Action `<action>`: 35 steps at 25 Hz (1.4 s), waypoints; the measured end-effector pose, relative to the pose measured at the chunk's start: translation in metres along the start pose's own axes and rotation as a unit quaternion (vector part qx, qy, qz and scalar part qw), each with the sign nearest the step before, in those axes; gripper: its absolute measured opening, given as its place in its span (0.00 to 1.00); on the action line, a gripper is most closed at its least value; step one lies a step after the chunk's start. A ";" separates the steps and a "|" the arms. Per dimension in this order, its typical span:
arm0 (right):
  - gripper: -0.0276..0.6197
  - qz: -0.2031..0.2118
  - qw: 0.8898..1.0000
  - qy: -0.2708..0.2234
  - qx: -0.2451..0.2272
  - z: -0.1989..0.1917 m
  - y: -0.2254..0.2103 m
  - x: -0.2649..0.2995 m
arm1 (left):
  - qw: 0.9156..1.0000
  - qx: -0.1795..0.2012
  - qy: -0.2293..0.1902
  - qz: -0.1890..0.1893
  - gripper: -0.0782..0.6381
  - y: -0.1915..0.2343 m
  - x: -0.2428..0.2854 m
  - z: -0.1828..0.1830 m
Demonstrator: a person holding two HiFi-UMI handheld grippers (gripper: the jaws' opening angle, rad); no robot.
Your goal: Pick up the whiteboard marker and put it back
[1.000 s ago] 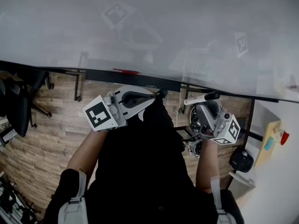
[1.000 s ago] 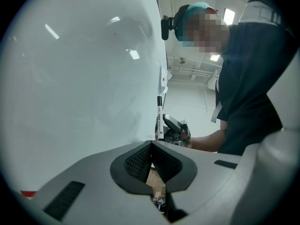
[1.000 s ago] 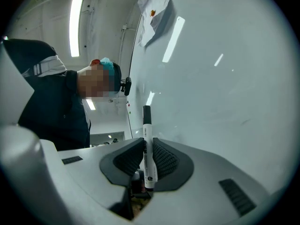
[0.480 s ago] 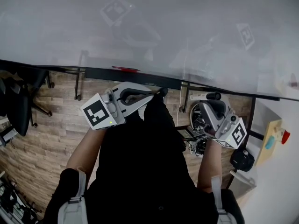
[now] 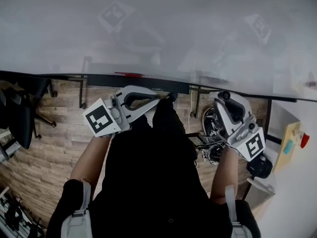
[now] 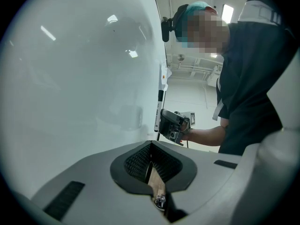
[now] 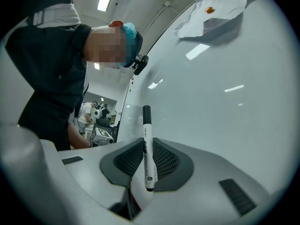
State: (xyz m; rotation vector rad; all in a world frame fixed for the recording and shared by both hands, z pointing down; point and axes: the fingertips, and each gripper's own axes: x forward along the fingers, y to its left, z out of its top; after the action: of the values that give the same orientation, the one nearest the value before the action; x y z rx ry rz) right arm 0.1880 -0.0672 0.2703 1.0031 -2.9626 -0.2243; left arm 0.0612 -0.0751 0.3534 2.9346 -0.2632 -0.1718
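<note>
The right gripper is rolled over now, and its marker stands upright beside the whiteboard instead of lying sideways.

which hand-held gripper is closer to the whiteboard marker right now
Right. The right hand-held gripper is shut on the whiteboard marker itself; the left hand-held gripper, shut and empty, sits apart to its left.

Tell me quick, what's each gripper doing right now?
Left gripper: jaws shut, nothing between them.
Right gripper: jaws shut on the whiteboard marker.
</note>
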 end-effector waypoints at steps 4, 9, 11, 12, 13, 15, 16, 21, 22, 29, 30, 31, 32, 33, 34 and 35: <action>0.15 -0.013 0.998 0.044 -0.036 -0.013 -0.007 0.000 | 1.000 0.001 0.001 0.003 0.13 0.001 0.000 -0.001; 0.15 -0.030 0.996 0.073 -0.047 -0.022 -0.008 0.013 | 1.000 -0.004 0.003 0.008 0.13 0.003 -0.001 -0.006; 0.15 -0.030 0.994 0.093 -0.058 -0.028 -0.005 0.017 | 1.000 -0.005 0.003 0.010 0.13 0.002 -0.001 -0.006; 0.15 -0.029 0.992 0.103 -0.064 -0.031 -0.004 0.018 | 1.000 -0.006 0.003 0.011 0.13 0.002 -0.001 -0.005; 0.15 -0.028 0.991 0.111 -0.069 -0.033 -0.004 0.019 | 1.000 -0.005 0.003 0.011 0.13 0.001 0.000 -0.004; 0.15 -0.028 0.988 0.128 -0.079 -0.040 -0.001 0.022 | 1.000 -0.004 0.003 0.011 0.13 0.001 0.000 -0.003; 0.15 -0.028 0.986 0.139 -0.084 -0.045 0.000 0.025 | 1.000 -0.005 0.003 0.011 0.13 0.002 0.000 -0.003; 0.15 -0.016 0.975 0.194 -0.107 -0.076 0.010 0.039 | 1.000 -0.010 0.002 0.015 0.13 0.009 -0.007 -0.011; 0.15 -0.011 0.971 0.209 -0.115 -0.082 0.013 0.040 | 1.000 -0.012 0.003 0.015 0.13 0.010 -0.008 -0.013; 0.15 0.027 0.953 0.263 -0.149 -0.107 0.019 0.037 | 0.999 -0.031 0.007 0.021 0.13 0.007 0.003 -0.016; 0.15 0.031 0.951 0.268 -0.151 -0.112 0.021 0.037 | 0.999 -0.034 0.009 0.025 0.13 0.008 0.003 -0.019; 0.15 0.034 0.949 0.274 -0.155 -0.117 0.024 0.039 | 0.999 -0.036 0.011 0.029 0.13 0.010 0.000 -0.021; 0.15 0.038 0.946 0.279 -0.160 -0.123 0.027 0.042 | 0.999 -0.036 0.012 0.031 0.13 0.011 -0.003 -0.023; 0.15 0.042 0.944 0.283 -0.165 -0.128 0.031 0.045 | 0.999 -0.036 0.012 0.032 0.13 0.012 -0.006 -0.025; 0.15 0.044 0.943 0.284 -0.168 -0.133 0.033 0.049 | 0.999 -0.034 0.013 0.031 0.13 0.012 -0.009 -0.026; 0.15 0.046 0.942 0.286 -0.171 -0.137 0.035 0.051 | 0.999 -0.033 0.013 0.030 0.13 0.011 -0.010 -0.027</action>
State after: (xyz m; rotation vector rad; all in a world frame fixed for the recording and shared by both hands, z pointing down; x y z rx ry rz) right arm 0.1333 -0.0886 0.4081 0.7271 -2.3311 -0.3590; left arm 0.0534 -0.0796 0.3831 2.8573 -0.3352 -0.1307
